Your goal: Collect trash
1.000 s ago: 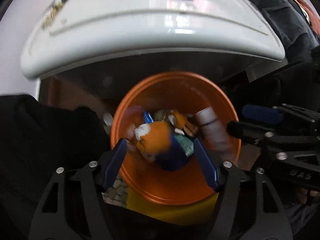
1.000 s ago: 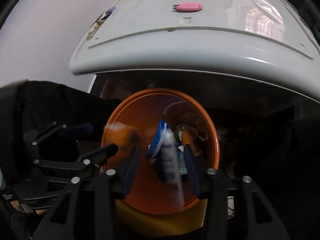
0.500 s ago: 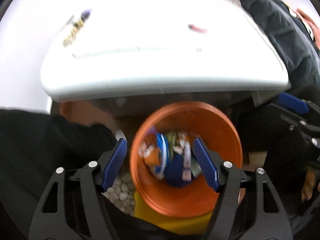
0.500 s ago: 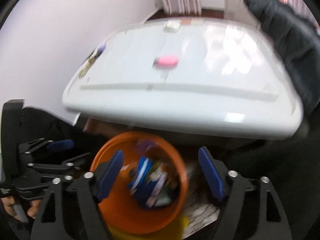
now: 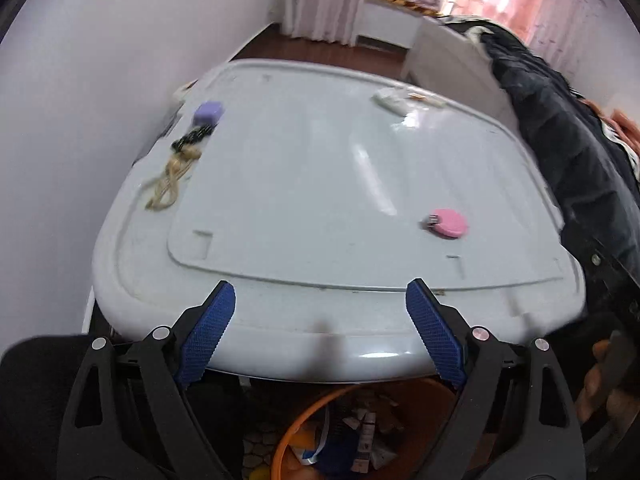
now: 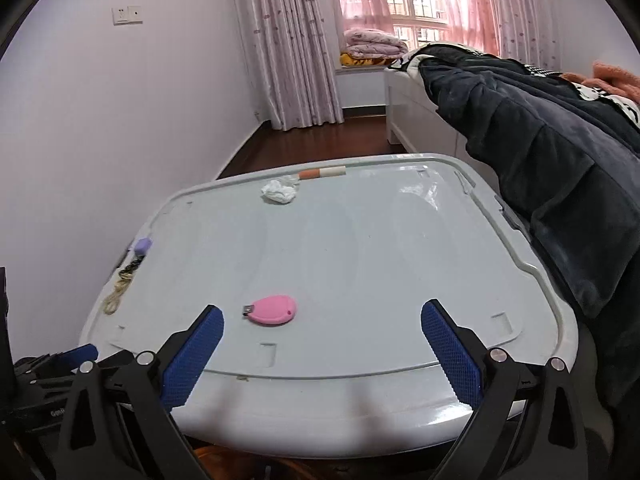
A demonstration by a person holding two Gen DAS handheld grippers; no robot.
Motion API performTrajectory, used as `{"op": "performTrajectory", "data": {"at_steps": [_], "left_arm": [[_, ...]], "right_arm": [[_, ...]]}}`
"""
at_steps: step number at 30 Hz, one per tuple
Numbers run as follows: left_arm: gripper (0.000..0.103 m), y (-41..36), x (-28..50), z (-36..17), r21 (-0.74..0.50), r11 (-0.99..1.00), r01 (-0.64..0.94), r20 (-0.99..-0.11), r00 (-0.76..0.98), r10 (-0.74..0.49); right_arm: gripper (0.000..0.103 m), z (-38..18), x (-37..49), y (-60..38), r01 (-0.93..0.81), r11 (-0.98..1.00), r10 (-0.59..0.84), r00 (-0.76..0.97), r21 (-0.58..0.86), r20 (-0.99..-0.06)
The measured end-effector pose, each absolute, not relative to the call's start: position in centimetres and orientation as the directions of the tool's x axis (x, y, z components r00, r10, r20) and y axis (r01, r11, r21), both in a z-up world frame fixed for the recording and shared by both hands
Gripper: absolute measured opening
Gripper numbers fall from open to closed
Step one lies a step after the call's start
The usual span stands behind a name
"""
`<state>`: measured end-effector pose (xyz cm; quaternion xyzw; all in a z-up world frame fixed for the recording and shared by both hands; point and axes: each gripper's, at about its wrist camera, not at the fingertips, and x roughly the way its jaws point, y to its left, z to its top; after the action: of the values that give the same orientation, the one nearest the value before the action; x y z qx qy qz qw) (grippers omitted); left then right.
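The crumpled white tissue wad (image 6: 279, 192) lies near the far edge of the pale grey plastic tabletop (image 6: 360, 248), with an orange-and-white paper tube (image 6: 322, 172) just beside it along the rim; these 2 pieces look like the trash not yet collected, left at the far edge probably because they are the farthest to reach. Below the table's near edge sits the round orange plastic bin (image 5: 304, 420), with wrappers and small packets lying in it, placed where a piece can drop straight off the front. The left gripper (image 5: 320, 334) and the right gripper (image 6: 322, 354) both hang over that near edge with nothing between their blue pads, and both sets of jaws have just been opening, spread wide, ready for another pick. A pink teardrop-shaped plastic gadget (image 6: 272, 310) lies near the right gripper, and a purple-capped charm on a braided cord (image 5: 188, 148) along the left side; neither looks like rubbish.
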<state>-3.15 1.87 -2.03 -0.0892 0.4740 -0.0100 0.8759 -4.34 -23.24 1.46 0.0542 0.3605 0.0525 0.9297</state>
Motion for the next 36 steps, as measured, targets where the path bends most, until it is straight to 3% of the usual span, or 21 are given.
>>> {"op": "performTrajectory", "data": {"at_steps": [11, 36], "left_arm": [[0.085, 2.2, -3.0, -2.4, -0.069, 0.993, -0.095, -0.818, 0.575, -0.002], [0.085, 2.1, -3.2, -2.3, -0.018, 0.995, -0.098, -0.810, 0.585, 0.043]], "right_arm": [[0.098, 0.8, -4.3, -22.3, -0.062, 0.998, 0.069, 0.752, 0.034, -0.656], [0.098, 0.1, -4.5, -20.7, -0.082, 0.992, -0.004, 0.751, -0.098, -0.660]]}}
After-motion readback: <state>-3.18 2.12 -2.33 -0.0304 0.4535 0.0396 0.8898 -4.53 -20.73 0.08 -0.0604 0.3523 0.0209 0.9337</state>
